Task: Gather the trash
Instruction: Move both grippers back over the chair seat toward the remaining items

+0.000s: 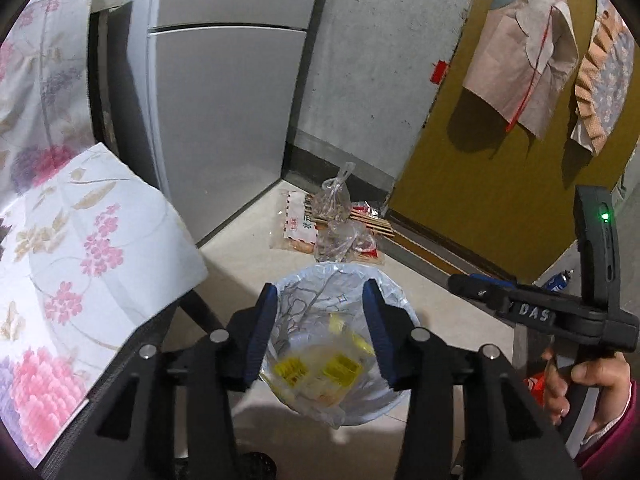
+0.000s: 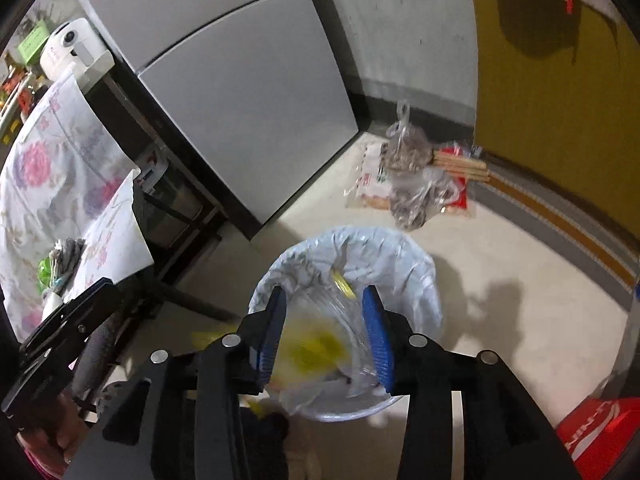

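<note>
A round trash bin (image 1: 332, 270) with a pale liner stands on the floor just below both grippers. My left gripper (image 1: 320, 296) hovers over its mouth, blue pads apart. A clear wrapper with yellow print (image 1: 316, 372), blurred, lies below the gap, and neither pad presses on it. My right gripper (image 2: 324, 296) hangs open over the same bin (image 2: 380, 240), above a blurred clear and yellow wrapper (image 2: 316, 348) inside the liner. From the left wrist view, the right gripper (image 1: 460, 282) comes in from the right, held by a hand (image 1: 580, 380).
A grey fridge (image 1: 224, 112) stands behind the bin. A table under a floral cloth (image 1: 80, 248) is at the left. Tied plastic bags and packets (image 1: 336, 224) lie on the floor by a yellow door (image 1: 500, 184). A red object (image 2: 596, 428) sits at lower right.
</note>
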{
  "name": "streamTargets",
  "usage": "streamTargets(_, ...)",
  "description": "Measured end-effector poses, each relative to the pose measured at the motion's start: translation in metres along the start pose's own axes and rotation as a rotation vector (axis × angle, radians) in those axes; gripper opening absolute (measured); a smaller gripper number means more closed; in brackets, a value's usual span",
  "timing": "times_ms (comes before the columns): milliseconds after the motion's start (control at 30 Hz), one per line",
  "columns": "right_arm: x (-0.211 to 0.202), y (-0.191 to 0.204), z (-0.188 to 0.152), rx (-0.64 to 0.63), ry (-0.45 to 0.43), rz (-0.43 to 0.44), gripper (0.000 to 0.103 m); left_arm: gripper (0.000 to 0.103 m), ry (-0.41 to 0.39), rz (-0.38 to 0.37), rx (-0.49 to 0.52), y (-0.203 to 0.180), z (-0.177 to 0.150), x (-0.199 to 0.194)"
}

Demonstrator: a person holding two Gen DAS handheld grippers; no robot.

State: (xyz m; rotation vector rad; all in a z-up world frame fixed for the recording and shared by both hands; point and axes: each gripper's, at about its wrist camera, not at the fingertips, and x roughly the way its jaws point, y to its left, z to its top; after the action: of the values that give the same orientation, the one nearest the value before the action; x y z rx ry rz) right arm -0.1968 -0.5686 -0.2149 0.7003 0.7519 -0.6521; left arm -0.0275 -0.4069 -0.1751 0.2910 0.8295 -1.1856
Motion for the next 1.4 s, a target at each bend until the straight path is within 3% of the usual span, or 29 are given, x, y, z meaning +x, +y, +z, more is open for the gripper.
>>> streamTargets(133,-0.021,0.009,0.008,-0.017,-0.065,-0.004,0.042,0.043,-0.037,0.034,-0.016,0.013,0.002,-0.024)
streamTargets(433,-0.085,0.09,0.012,-0.206,-0.246,0.08,0.042,0.043,-0.106,0.245,-0.076,0.065,-0.021,-0.109)
streamTargets(700,-0.084,0.202,-0.004,-0.409,-0.186,0.272,0.046,0.05,-0.085,0.404,-0.185,0.12,-0.072,-0.18)
streamTargets(767,-0.082,0.23,-0.012,-0.468,-0.166,0.322,0.061,0.058,-0.091,0.462,-0.22,0.136,-0.084,-0.197)
streamTargets(933,-0.071,0.295,-0.037,-0.6,-0.15,0.379,0.074,0.068,-0.123,0.594,-0.354,0.184,-0.114,-0.247)
streamTargets(1200,-0.05,0.36,-0.054,-0.728,-0.134,0.432,0.075,0.076,-0.141,0.735,-0.502,0.24,-0.141,-0.293)
streamTargets(1400,-0.018,0.422,-0.051,-0.865,-0.116,0.483,0.063,0.076,-0.124,0.784,-0.551,0.273,-0.14,-0.299)
